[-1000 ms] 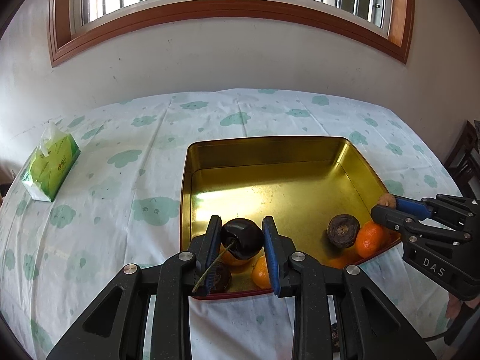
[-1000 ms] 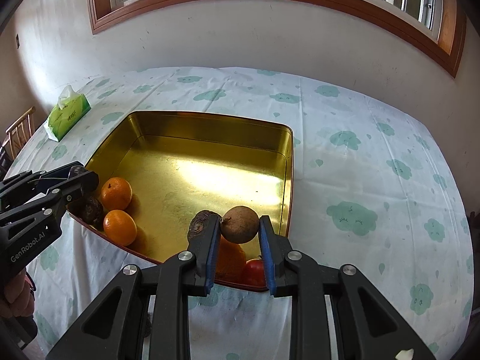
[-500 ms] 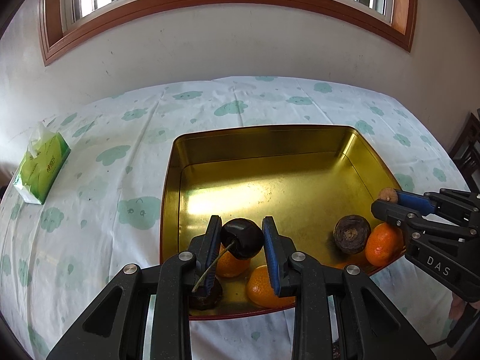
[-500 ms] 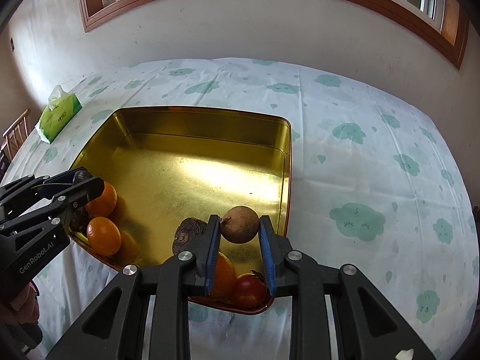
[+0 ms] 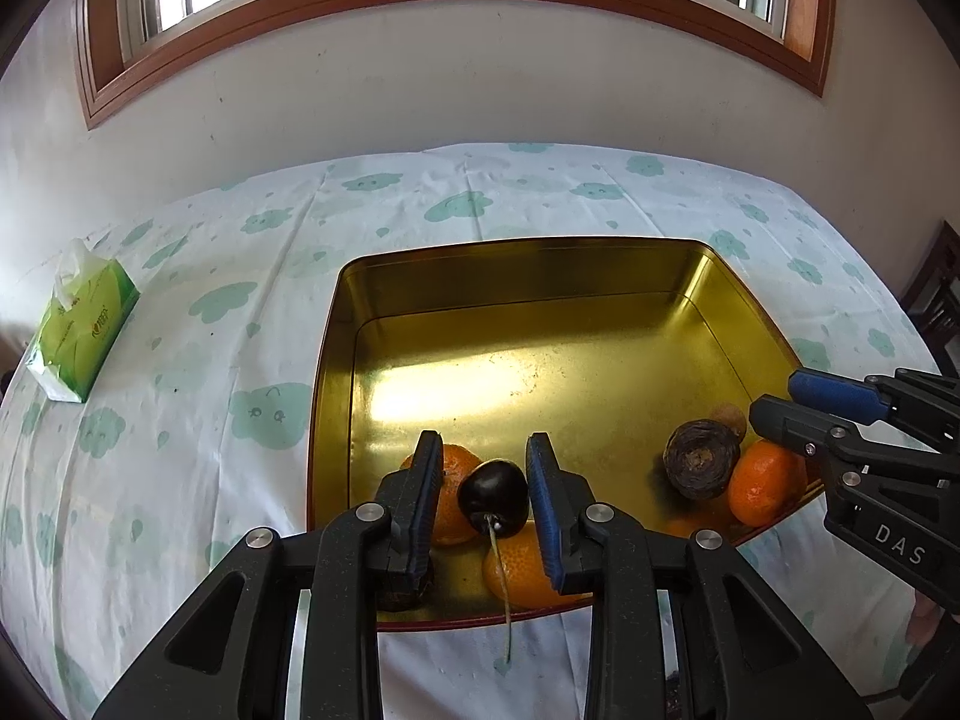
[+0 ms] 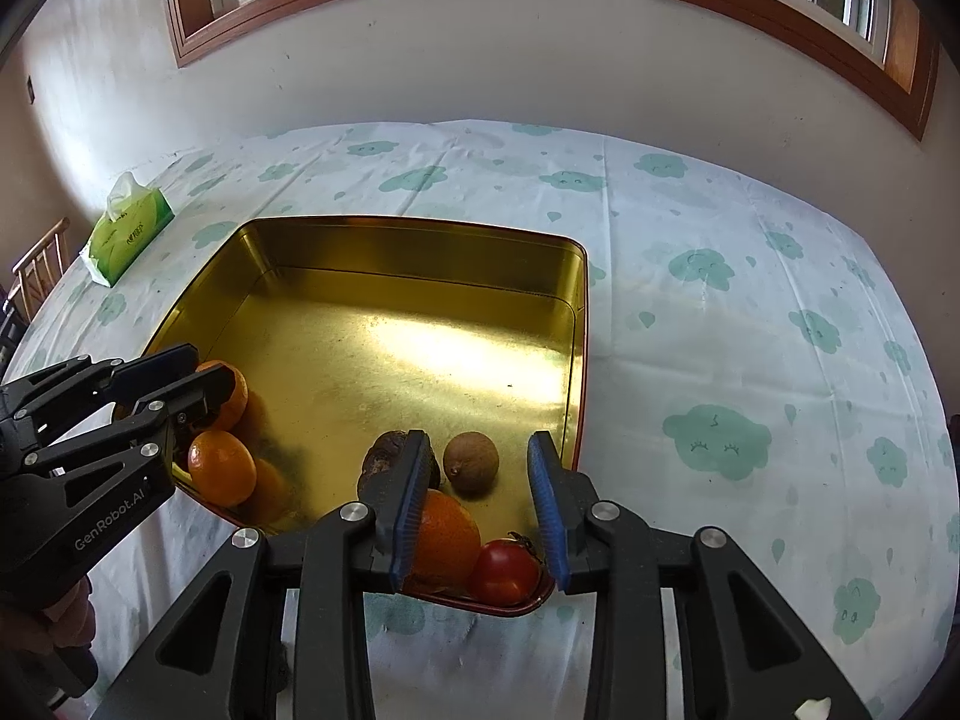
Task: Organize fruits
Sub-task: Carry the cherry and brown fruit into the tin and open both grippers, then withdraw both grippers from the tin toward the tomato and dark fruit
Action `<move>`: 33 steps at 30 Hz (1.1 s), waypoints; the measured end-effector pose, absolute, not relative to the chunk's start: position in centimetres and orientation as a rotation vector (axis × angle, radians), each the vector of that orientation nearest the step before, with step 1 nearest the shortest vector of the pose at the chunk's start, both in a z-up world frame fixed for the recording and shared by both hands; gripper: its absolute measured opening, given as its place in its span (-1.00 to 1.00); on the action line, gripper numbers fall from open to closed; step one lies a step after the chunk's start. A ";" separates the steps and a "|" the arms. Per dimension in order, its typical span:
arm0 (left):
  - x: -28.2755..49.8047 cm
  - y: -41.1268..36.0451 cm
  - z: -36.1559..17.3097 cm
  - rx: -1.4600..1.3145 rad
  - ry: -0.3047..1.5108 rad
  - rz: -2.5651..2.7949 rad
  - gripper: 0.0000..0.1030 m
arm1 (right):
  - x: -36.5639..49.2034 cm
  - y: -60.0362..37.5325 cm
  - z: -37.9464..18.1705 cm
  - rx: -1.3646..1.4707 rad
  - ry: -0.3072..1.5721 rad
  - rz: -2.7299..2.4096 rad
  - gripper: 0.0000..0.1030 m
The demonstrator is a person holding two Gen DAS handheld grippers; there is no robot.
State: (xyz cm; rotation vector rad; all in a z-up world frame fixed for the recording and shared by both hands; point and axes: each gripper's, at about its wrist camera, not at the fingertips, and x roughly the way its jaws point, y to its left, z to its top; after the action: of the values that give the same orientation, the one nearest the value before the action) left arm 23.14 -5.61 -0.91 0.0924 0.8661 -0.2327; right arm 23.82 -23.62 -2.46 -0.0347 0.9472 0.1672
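Observation:
A gold tin tray (image 5: 540, 276) (image 6: 384, 252) sits on the table. My left gripper (image 5: 483, 504) is open over its near left corner, a dark cherry (image 5: 493, 498) with a long stem loose between the fingers, above two oranges (image 5: 456, 498) (image 5: 522, 564). My right gripper (image 6: 477, 498) is open over the near right corner. A brown round fruit (image 6: 471, 461) lies on the tray floor between its fingers, beside a dark wrinkled fruit (image 6: 384, 462), an orange (image 6: 447, 534) and a red tomato (image 6: 504, 570).
A green tissue pack (image 5: 81, 330) (image 6: 129, 234) lies at the table's far left. The cloud-print tablecloth (image 6: 750, 330) covers the table. A wall with a window stands behind. A wooden chair (image 6: 39, 264) is at the left edge.
Both grippers have opened. The brown fruit dropped from the right gripper onto the tray floor. The cherry sits lower between the left fingers. Both grippers moved forward over the tray.

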 end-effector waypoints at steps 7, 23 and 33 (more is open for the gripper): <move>21.4 -5.3 0.3 0.089 0.841 -0.235 -0.38 | 21.8 -23.9 -0.9 -0.022 0.919 0.163 -0.36; 12.0 -3.4 1.2 0.088 0.803 -0.257 -0.26 | 12.8 -23.5 -1.5 -0.029 0.932 0.181 -0.31; 7.2 -0.5 -3.7 0.066 0.900 -0.215 -0.26 | 9.1 -21.3 -5.9 -0.057 1.014 0.238 -0.31</move>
State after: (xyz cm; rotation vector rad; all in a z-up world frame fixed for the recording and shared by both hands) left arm 7.20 -0.46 -3.70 0.0663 0.8999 -0.2150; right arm 9.11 -21.29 -5.86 -0.0566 1.0141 0.2375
